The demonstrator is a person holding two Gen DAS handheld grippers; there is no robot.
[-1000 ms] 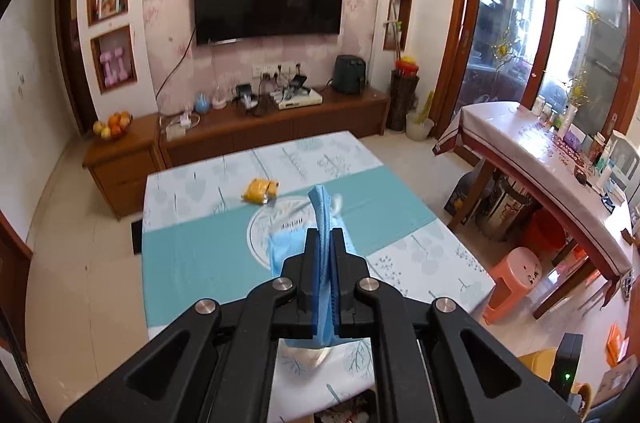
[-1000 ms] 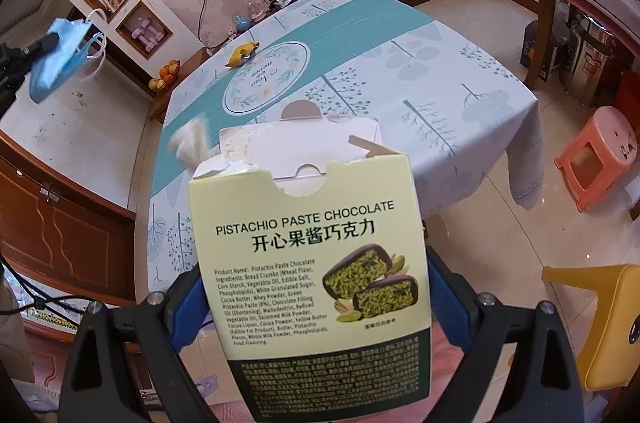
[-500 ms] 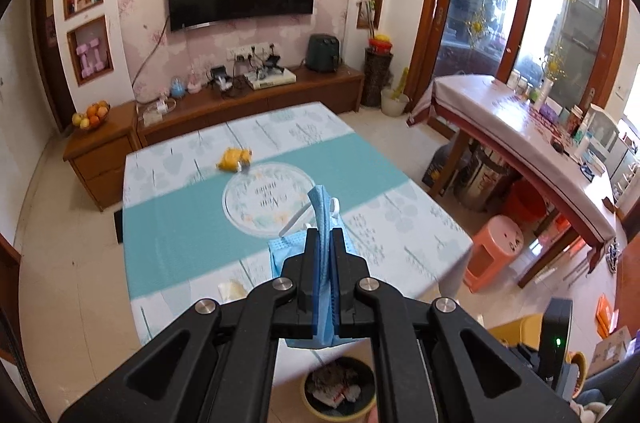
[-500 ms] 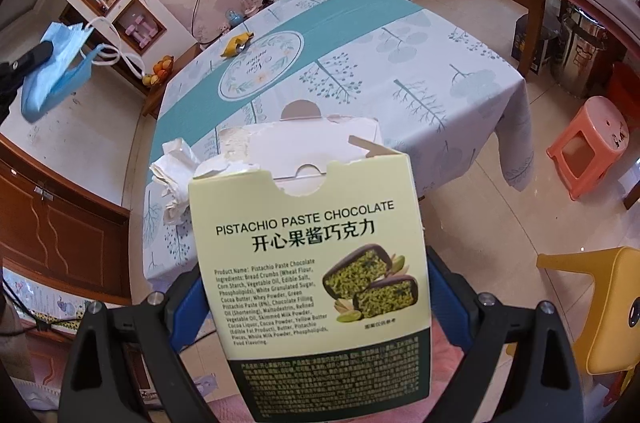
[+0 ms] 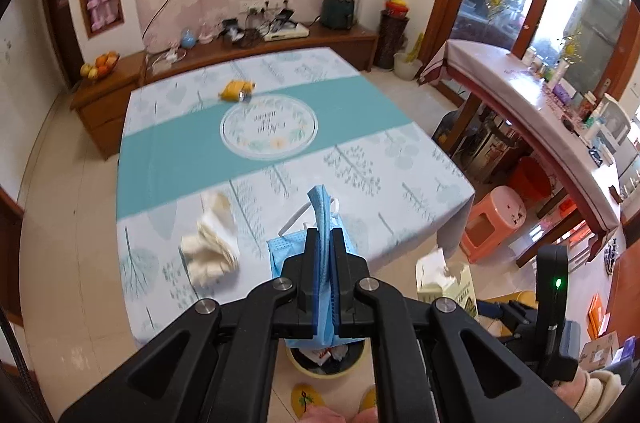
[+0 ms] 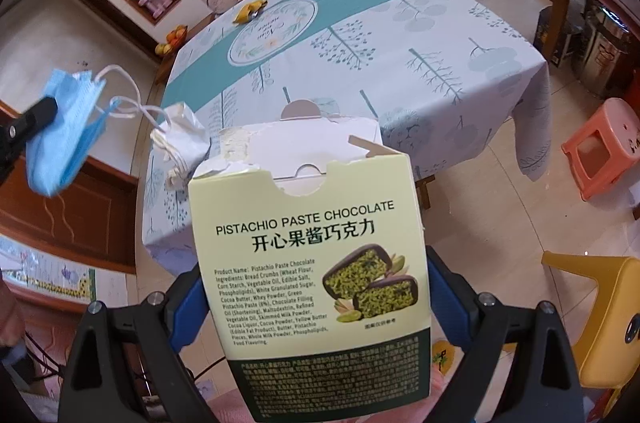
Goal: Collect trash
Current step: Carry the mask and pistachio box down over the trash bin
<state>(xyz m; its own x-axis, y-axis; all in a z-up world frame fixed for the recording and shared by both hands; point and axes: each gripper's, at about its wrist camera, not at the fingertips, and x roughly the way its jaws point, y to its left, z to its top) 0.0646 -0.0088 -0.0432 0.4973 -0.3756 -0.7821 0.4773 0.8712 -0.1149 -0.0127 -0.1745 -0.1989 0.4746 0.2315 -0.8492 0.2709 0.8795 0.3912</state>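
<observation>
My left gripper [image 5: 325,255] is shut on a blue face mask [image 5: 320,219], held in the air above a round trash bin [image 5: 326,363] on the floor by the table's near edge. The mask also shows in the right wrist view [image 6: 64,139], at the left. My right gripper [image 6: 308,287] is shut on an opened pale-green pistachio chocolate box [image 6: 308,263]; the box also shows in the left wrist view [image 5: 446,281]. A crumpled white paper [image 5: 212,243] lies on the near part of the tablecloth. A yellow wrapper [image 5: 236,90] lies farther back.
The table [image 5: 380,151] has a teal and white cloth. A pink stool [image 5: 494,223] and an orange bucket [image 5: 528,179] stand right of it. A long side table [image 5: 532,111] runs along the right. A yellow chair [image 6: 600,307] is near my right gripper.
The left gripper with the mask has tilted down and drawn back toward the table's near edge; the trash bin now shows below it. The right gripper still holds the box and has shifted slightly.
</observation>
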